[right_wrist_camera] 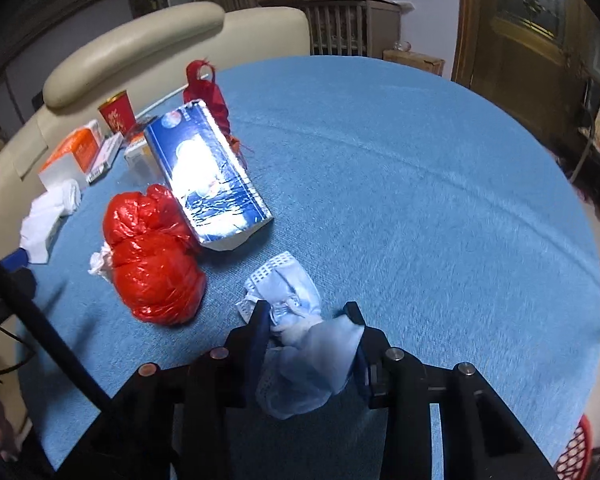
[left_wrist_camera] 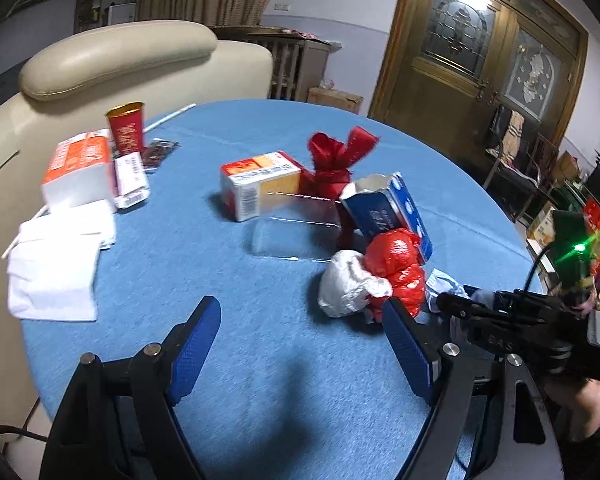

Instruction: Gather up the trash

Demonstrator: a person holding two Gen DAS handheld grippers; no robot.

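My right fingers (right_wrist_camera: 308,320) are clamped on the crumpled blue face mask (right_wrist_camera: 300,344) at the counter's (right_wrist_camera: 420,200) near edge; it's light, soft and floppy, so pinching the bunched middle seems safest. My left fingers (left_wrist_camera: 300,320) stand apart and empty, short of the red plastic bag (left_wrist_camera: 398,270).

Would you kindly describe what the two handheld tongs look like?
Both the left tongs and the right tongs are black frames with silver pivot bolts and blue textured pads. The right one bears a green light and a black cable.
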